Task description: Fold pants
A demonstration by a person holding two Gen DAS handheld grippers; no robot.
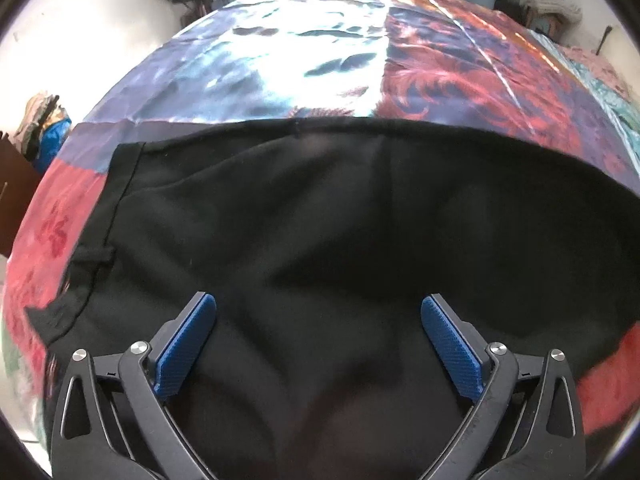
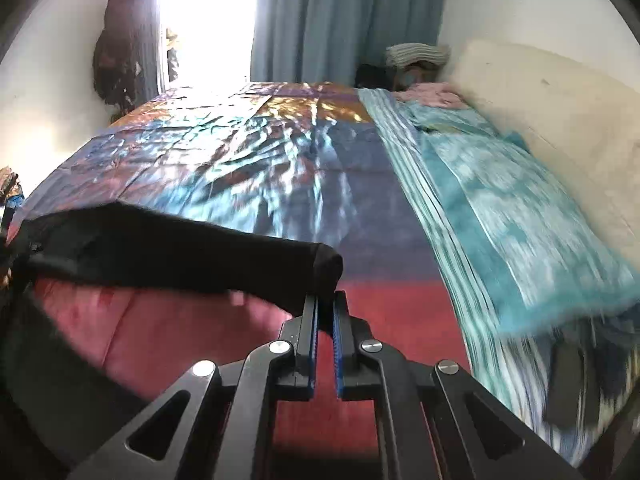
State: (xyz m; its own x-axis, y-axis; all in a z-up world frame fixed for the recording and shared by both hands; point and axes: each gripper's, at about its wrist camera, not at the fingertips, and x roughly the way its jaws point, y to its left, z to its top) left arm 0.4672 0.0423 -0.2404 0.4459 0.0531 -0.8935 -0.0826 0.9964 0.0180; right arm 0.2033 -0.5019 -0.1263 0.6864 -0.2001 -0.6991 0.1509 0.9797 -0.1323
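Black pants (image 1: 320, 216) lie spread over the colourful bedspread (image 1: 304, 60), filling the lower half of the left wrist view. My left gripper (image 1: 318, 312) is open above the fabric, its blue pads (image 1: 188, 344) wide apart and holding nothing. In the right wrist view my right gripper (image 2: 326, 300) is shut on the end of the black pants (image 2: 172, 248), and the cloth is lifted off the red part of the bedspread (image 2: 168, 328) and stretches away to the left.
A teal patterned pillow (image 2: 520, 216) and striped sheet lie along the bed's right side against a cream headboard (image 2: 540, 96). Blue curtains (image 2: 344, 16) and a bright window stand at the far end. Dark clothes hang on the left wall (image 2: 116, 44).
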